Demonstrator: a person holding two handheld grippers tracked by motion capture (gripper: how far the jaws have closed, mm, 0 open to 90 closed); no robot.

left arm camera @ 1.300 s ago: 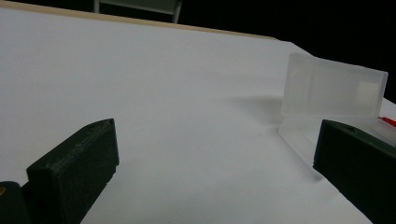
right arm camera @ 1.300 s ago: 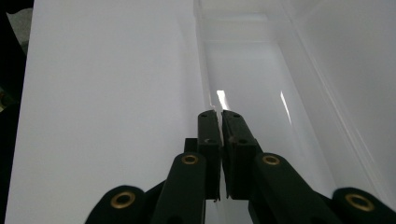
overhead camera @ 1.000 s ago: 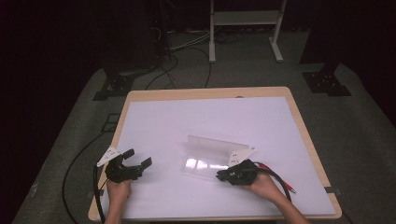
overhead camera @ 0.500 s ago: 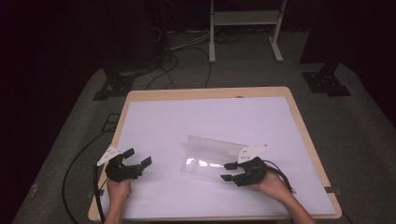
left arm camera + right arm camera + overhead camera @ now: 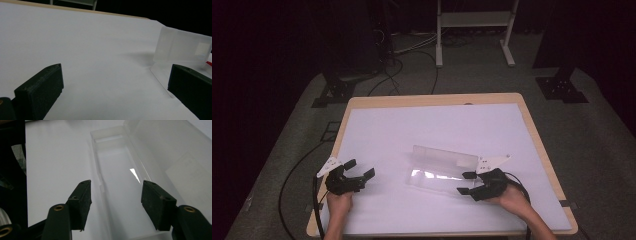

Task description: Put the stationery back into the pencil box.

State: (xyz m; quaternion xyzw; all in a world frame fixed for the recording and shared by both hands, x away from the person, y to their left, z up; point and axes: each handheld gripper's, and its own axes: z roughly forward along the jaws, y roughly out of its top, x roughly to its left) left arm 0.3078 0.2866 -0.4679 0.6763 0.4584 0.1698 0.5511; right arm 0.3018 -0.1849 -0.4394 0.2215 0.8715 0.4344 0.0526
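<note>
A clear plastic box (image 5: 439, 170) lies open on the white table sheet, its lid (image 5: 446, 158) raised on the far side. Its empty tray (image 5: 120, 185) runs away from my right gripper (image 5: 115, 202), whose open jaws straddle the near end without touching it. In the high view that right gripper (image 5: 466, 183) sits at the box's right end. Near the table's front left, my left gripper (image 5: 359, 171) is open and holds nothing. From the left gripper (image 5: 115, 92), the box (image 5: 182, 48) stands off to the right, well apart.
The wooden table rim (image 5: 542, 150) frames the white sheet (image 5: 432, 125). Cables trail from both grippers over the front edge. Stand legs (image 5: 439, 50) and floor cables (image 5: 402, 50) lie beyond the table on the dark floor.
My right gripper has slid rightwards along the front of the box to its right end. The left gripper has stayed in place.
</note>
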